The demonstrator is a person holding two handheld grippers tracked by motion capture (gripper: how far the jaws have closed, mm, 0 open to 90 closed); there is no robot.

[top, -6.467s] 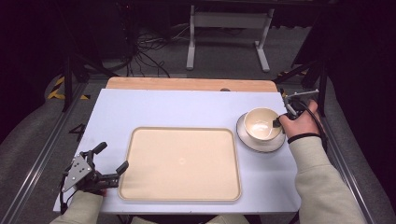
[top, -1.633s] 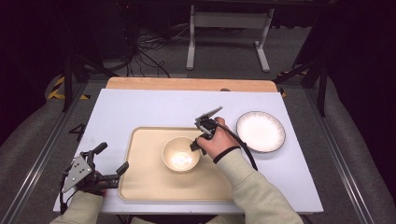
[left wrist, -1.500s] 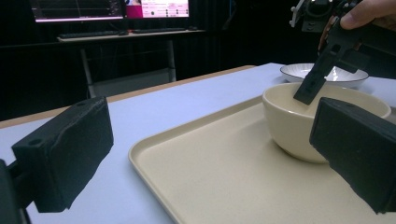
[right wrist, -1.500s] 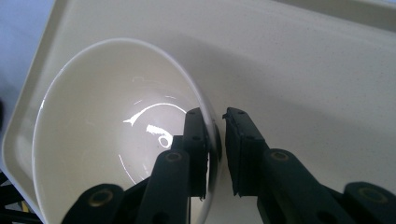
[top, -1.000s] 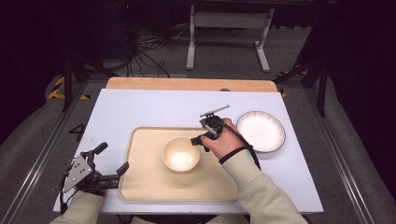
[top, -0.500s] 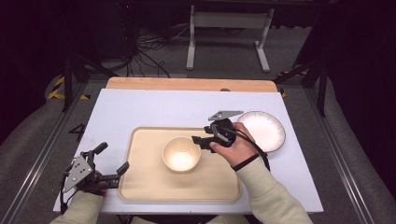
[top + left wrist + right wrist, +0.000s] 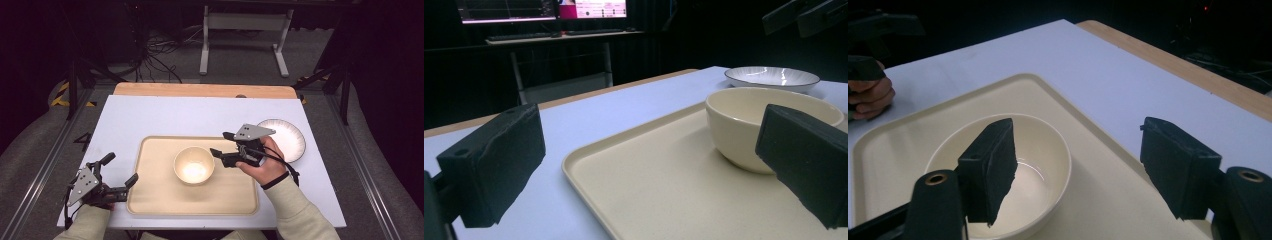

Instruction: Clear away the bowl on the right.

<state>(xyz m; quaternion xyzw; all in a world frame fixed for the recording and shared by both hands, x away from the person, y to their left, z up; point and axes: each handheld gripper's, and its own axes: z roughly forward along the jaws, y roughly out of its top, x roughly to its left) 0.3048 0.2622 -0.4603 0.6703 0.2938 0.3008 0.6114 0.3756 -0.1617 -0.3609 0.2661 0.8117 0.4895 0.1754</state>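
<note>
Cream bowl [image 7: 194,165] sits on the tray [image 7: 150,200], just left of the right gripper [image 7: 220,145], whose empty jaws have just been opening.

The right gripper [image 7: 220,143] hung right of the scene's middle, held in the right hand [image 7: 261,161], its jaws pointing left and standing apart with nothing between them; they had just been opening. The right forearm came in from the near right edge. The left gripper [image 7: 120,169] sat at the near left, jaws wide apart, pointing right.
</note>
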